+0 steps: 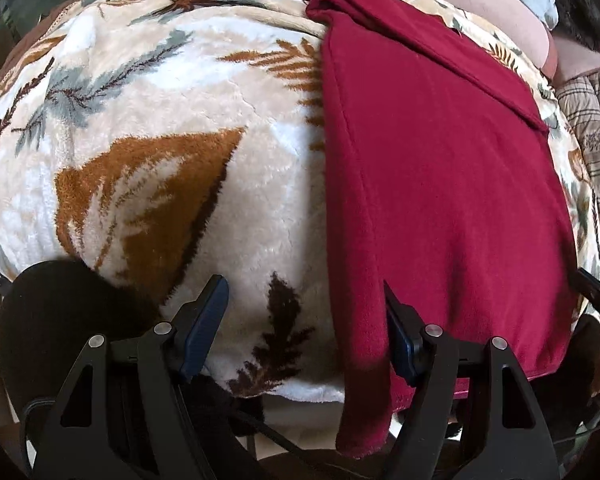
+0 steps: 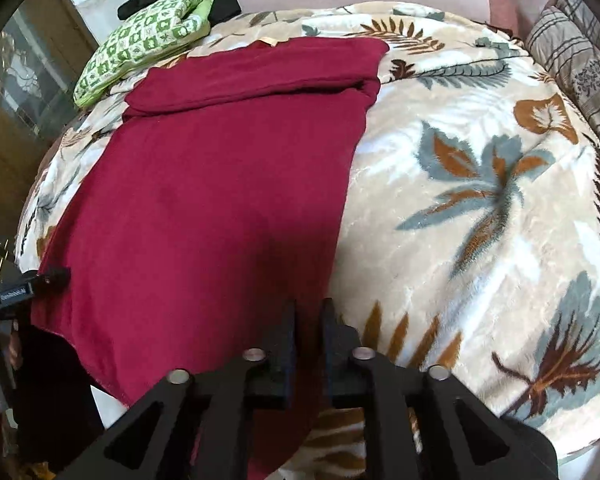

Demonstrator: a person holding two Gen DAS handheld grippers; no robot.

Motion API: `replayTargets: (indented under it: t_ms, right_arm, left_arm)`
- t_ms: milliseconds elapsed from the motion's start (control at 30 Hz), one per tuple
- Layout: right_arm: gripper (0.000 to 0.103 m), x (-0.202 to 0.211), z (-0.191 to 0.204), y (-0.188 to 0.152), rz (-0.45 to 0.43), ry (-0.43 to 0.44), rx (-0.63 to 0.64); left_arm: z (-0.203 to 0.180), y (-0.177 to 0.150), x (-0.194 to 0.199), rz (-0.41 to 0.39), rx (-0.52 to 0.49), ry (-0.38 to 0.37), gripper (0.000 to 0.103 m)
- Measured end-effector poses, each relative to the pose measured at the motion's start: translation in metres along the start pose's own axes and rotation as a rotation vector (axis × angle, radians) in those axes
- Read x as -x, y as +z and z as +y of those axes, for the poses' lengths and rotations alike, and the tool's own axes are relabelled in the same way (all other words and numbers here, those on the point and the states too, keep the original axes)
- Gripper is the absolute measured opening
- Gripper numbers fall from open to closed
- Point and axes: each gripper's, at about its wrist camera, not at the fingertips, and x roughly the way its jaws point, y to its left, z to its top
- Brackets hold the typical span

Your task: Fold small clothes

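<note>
Maroon garment [image 1: 440, 184] lies spread on a plush leaf-patterned blanket [image 1: 172, 128] that covers a bed, and its near hem hangs a little over the front edge. Its long axis runs away from the person, from the hem by the grippers to the far end, where a part is already folded across.

Left gripper [image 1: 304, 328] stands wide, with nothing pressed between its blue pads. One finger is over the bare blanket, the other is at the left edge of the cloth, so this edge lies between the jaws near the hem corner. Right gripper [image 2: 308, 340] has its jaws narrow, and they straddle the right edge of the garment near the hem. I cannot tell whether the pads already pinch the cloth.

Each hand is at its own near corner, so neither is clearly nearer. My judgement is that the next move is to close on both corners and carry the hem away, along the long axis, toward the folded end.

A green patterned cloth [image 2: 140, 44] lies beyond the garment, well apart from both grippers.
</note>
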Motion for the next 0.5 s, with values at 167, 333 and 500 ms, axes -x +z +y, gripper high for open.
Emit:
replayTargets:
  t_ms: [167, 333, 500]
  right_arm:
    - [0.064, -0.006, -0.003, -0.018, 0.085, 0.011, -0.032]
    - [0.065, -0.007, -0.002, -0.029, 0.068, 0.033, -0.086]
    - [0.065, -0.008, 0.003, -0.035, 0.067, 0.074, -0.076]
  left_arm:
    - [-0.003, 0.0, -0.005, -0.013, 0.017, 0.002, 0.081]
    - [-0.008, 0.004, -0.009, 0.018, -0.011, 0.004, 0.085]
    - [-0.011, 0.009, -0.012, 0.055, -0.026, -0.002, 0.085]
